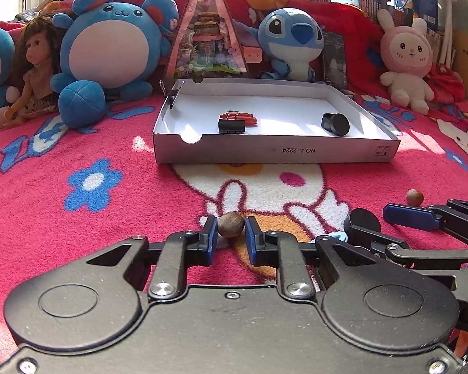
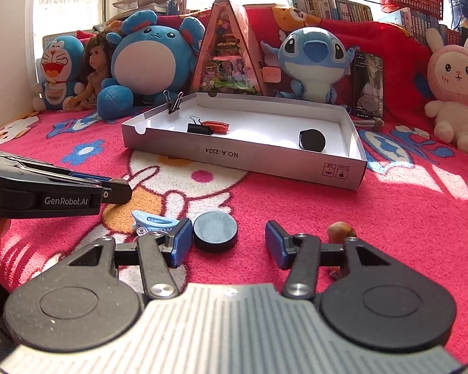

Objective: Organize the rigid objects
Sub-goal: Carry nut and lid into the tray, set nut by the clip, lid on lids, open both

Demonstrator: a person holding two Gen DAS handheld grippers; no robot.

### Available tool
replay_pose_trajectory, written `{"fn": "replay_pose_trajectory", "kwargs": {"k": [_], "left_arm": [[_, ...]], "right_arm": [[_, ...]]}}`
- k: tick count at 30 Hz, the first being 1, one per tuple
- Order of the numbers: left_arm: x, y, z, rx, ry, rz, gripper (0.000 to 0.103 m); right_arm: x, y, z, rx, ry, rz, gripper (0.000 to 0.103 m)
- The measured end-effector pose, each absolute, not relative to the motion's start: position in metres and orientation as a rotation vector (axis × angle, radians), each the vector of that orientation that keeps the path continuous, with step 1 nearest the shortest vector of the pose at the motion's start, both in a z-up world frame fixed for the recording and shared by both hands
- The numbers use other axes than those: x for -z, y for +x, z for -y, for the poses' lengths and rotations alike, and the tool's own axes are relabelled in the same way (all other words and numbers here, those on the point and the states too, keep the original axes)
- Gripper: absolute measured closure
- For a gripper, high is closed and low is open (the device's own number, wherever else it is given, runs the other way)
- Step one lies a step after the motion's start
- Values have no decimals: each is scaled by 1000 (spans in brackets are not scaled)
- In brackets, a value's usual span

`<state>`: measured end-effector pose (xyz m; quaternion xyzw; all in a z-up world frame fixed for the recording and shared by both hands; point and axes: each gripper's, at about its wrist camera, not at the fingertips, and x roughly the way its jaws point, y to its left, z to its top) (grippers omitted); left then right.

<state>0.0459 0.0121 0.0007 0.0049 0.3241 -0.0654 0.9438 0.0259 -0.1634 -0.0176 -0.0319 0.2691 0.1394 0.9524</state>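
Observation:
My left gripper (image 1: 231, 226) is shut on a brown nut (image 1: 231, 224) low over the pink blanket; it also shows in the right wrist view (image 2: 117, 188). My right gripper (image 2: 228, 238) is open around a black round lid (image 2: 215, 230) that lies on the blanket; in the left wrist view the lid (image 1: 362, 219) sits between its fingers. A white cardboard tray (image 1: 274, 149) holds a black binder clip (image 1: 231, 125), red pieces (image 1: 238, 117) and a black round container (image 1: 336, 124). A second nut (image 1: 415, 197) lies to the right, also in the right wrist view (image 2: 340, 230).
A light blue plastic clip (image 2: 153, 219) lies beside the right gripper's left finger. A binder clip (image 2: 174, 101) is clamped on the tray's far left corner. Plush toys (image 1: 109, 50), a doll and a pink triangular box (image 1: 207, 31) line the back.

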Motion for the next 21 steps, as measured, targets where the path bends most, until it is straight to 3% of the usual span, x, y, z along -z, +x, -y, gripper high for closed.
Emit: {"fn": "replay_pose_trajectory", "kwargs": {"k": [6,8,12,21], "left_arm": [[0,45,-12,130,-1,-651,84],[-1,43,-12,128,-1,-649,85],[-2,42,-12,130,-1,-651,85],[-10,45,-11,142,-7,-651,85]], "right_arm": [[19,24,164,-280,-49,-546,36],[18,23,164,-289,-39,-549,50],[16,21,163,-297,-51,-550,66],[9,25,167,-297,-15,-553,66]]}}
